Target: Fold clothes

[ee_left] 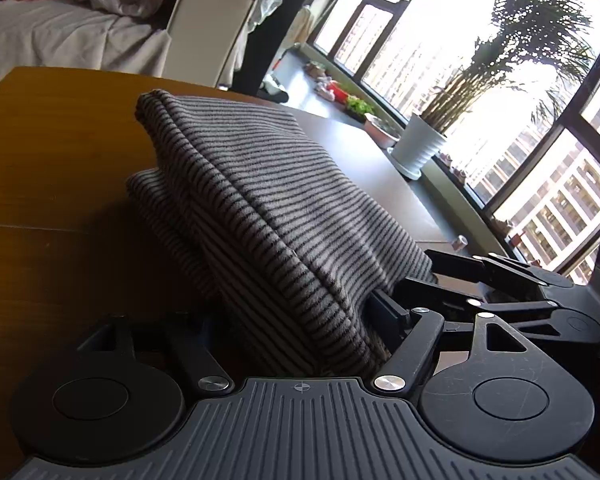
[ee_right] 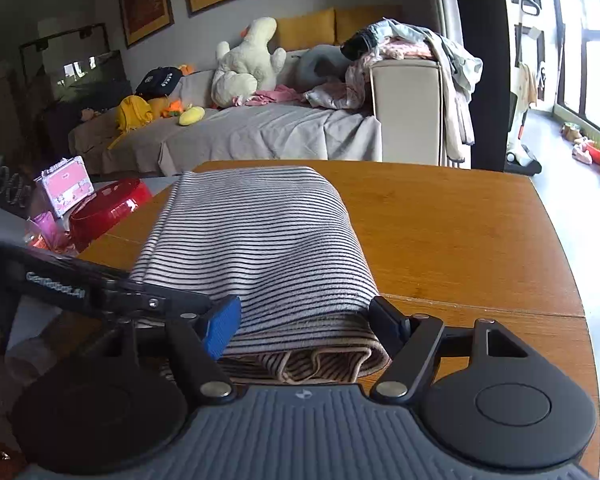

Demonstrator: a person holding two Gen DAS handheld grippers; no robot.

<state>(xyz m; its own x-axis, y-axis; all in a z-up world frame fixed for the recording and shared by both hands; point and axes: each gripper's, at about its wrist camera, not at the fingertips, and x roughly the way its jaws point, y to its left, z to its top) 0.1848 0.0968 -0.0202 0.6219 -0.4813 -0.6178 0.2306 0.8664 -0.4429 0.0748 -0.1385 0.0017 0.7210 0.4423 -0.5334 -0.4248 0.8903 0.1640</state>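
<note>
A folded grey garment [ee_left: 260, 200] with thin black stripes lies on the wooden table [ee_left: 60, 152]. In the left wrist view its near end bunches up between the fingers of my left gripper [ee_left: 300, 312]. The right finger [ee_left: 386, 312] presses into the cloth, while the left finger is lost in shadow under the fold. In the right wrist view the same garment [ee_right: 260, 232] fills my right gripper [ee_right: 304, 320], with the blue pad [ee_right: 222, 328] on one side and the black finger [ee_right: 386, 320] on the other. Both grippers hold the same end, side by side.
The table [ee_right: 460, 232] ends in a curved edge to the right. Beyond it stands a sofa [ee_right: 240, 132] with a plush toy [ee_right: 248, 64] and piled clothes [ee_right: 412, 48]. A red bowl [ee_right: 108, 208] and a pink case [ee_right: 66, 186] sit lower left. A potted plant [ee_left: 418, 148] stands by the windows.
</note>
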